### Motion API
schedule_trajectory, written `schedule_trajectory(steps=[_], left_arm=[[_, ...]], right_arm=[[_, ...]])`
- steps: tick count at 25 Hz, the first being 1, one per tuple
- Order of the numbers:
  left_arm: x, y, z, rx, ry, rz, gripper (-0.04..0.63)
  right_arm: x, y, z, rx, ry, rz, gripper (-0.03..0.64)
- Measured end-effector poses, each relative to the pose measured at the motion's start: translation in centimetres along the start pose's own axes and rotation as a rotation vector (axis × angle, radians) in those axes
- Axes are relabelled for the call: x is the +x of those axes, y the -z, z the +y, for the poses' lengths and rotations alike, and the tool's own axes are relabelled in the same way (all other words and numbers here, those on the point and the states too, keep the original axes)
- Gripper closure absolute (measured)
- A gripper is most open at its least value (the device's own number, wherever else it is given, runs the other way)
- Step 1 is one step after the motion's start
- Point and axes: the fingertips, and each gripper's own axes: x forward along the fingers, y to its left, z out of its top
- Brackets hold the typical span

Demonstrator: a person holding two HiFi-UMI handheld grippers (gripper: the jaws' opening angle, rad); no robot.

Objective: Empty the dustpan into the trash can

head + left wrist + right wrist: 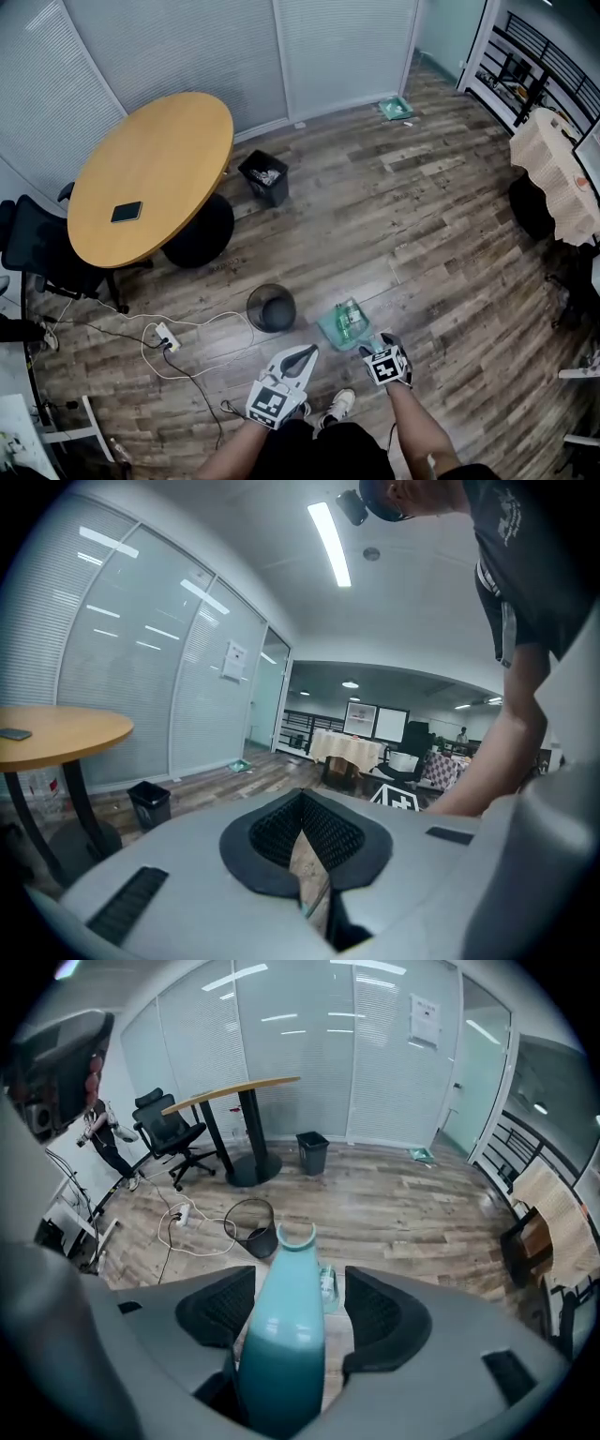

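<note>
Right tongs [298, 1309] are spread wide, with the teal handle [281, 1335] of the dustpan [345, 324] standing between the pads but not pinched, a gap on each side. The left tongs [303, 822] are clamped together on nothing. The dustpan sits on the wood-plank floor [422, 234] just right of the round mesh trash can [271, 307], near the person's feet. Farther out there's a white power strip [167, 336] on the left, a round wooden surface [150, 178] with a dark phone [127, 212] on it, a square black bin [265, 177] and blind-covered glass walls [187, 47] at the far side.
</note>
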Motion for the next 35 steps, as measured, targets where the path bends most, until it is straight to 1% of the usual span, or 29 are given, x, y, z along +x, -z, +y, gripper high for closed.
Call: schedule_trajectory(steps=[7, 12, 14, 18, 22, 25, 28, 35], left_arm=[[0.4, 0.5, 0.6, 0.001, -0.013, 0.004, 0.584], [0.5, 0.1, 0.0, -0.003, -0.010, -0.006, 0.584], [0.5, 0.1, -0.1, -0.005, -0.011, -0.008, 0.584], [0.2, 0.6, -0.2, -0.011, -0.020, -0.005, 0.584], [-0.3, 0.8, -0.1, -0.012, -0.028, 0.003, 0.584], [-0.6, 1.0, -0.2, -0.008, -0.034, 0.009, 0.584], [-0.9, 1.1, -0.4, -0.006, -0.040, 0.013, 0.584], [-2.1, 1.8, -0.3, 0.003, -0.052, 0.031, 0.584]], right_arm=[[1.4, 1.5, -0.1, 0.037, -0.030, 0.127, 0.328], [1.4, 1.9, 0.3, 0.040, -0.046, 0.141, 0.350], [1.4, 1.9, 0.5, 0.033, -0.042, 0.147, 0.375], [1.4, 1.7, 0.4, -0.024, 0.022, 0.160, 0.438], [1.4, 1.8, -0.3, -0.066, 0.102, 0.182, 0.484], [1.1, 2.1, -1.0, -0.042, 0.126, 0.181, 0.515], [0.8, 2.6, -1.3, -0.016, 0.128, 0.170, 0.517], [-0.1, 3.0, -1.7, 0.063, 0.172, 0.140, 0.517]])
